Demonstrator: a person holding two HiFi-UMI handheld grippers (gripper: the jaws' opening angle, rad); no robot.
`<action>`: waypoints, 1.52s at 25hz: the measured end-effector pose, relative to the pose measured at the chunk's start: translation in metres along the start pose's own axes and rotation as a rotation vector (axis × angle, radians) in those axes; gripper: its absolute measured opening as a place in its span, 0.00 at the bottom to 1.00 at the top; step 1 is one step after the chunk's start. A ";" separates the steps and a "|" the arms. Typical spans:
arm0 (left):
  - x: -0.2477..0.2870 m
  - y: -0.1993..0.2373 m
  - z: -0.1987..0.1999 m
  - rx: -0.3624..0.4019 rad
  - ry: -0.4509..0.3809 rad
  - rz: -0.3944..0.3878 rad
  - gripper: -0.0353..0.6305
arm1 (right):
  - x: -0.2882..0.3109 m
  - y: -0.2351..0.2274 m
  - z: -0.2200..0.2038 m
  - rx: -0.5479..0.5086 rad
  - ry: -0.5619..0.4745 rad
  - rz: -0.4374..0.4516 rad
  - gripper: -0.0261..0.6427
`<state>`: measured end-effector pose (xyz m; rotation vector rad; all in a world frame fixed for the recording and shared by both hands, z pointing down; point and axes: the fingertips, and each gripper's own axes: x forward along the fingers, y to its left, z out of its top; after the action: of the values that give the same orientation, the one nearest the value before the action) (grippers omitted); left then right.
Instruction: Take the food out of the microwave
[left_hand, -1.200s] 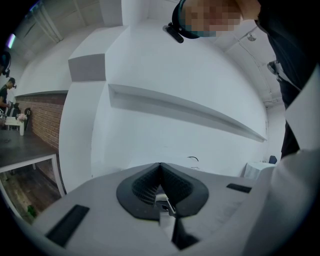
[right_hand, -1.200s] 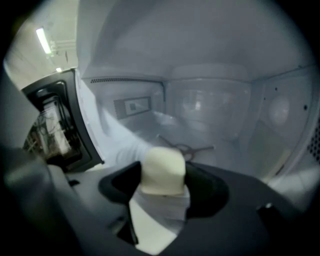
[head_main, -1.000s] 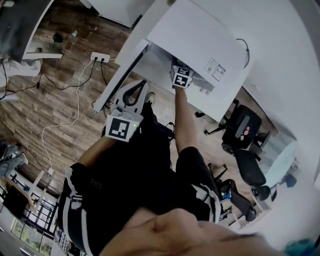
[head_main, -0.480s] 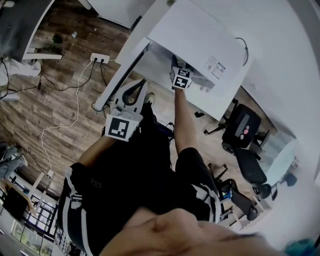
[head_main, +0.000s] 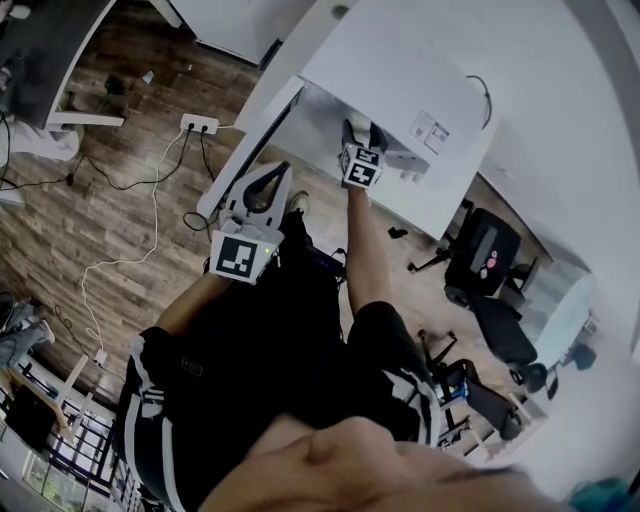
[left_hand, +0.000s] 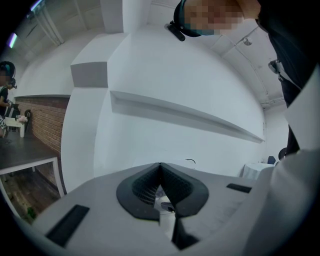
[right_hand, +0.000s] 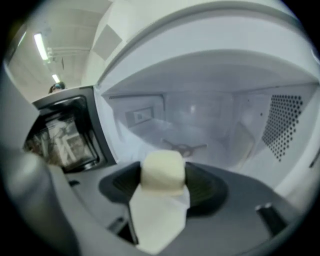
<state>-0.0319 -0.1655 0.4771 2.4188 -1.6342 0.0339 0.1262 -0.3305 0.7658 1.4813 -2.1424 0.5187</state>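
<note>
Food (right_hand: 162, 172): pale cream block w/ rounded corners, matte and soft-looking, is clamped between the jaws of the right gripper (head_main: 360, 140); a whiter strip is seen below it, wrapper or part of the food can't be told. The block is held at the mouth of the microwave (head_main: 400, 70), w/ the door (right_hand: 65, 132) swung open to the left; whether it is fully clear of the sill can't be told.

Step judged: withdrawal, approx. mid-way; pick-up looks done, set-down not yet. Next move calls for a straight pull back, clear of frame and door, w/ grip kept light so a soft block isn't crushed.

Cavity (right_hand: 200, 120) is smooth white enamel w/ some sheen; a perforated vent panel (right_hand: 285, 125) is set in the right wall; a three-armed turntable hub (right_hand: 184, 146) is seen on the floor, no glass plate made out. Door window is dark and reflective.

Left gripper (left_hand: 160, 170) is held low beside the door; ribbed dark pads pressed together, nothing between them.
</note>
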 end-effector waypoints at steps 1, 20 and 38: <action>-0.002 0.001 0.000 0.000 -0.002 -0.002 0.10 | -0.003 0.001 -0.001 -0.002 -0.002 -0.003 0.47; -0.051 0.006 0.005 0.008 -0.029 -0.086 0.10 | -0.071 0.028 -0.017 0.059 -0.032 -0.080 0.47; -0.090 -0.005 -0.002 0.019 -0.036 -0.199 0.10 | -0.150 0.042 -0.037 0.127 -0.053 -0.168 0.47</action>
<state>-0.0609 -0.0814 0.4655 2.5980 -1.4047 -0.0274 0.1374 -0.1820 0.7075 1.7450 -2.0328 0.5689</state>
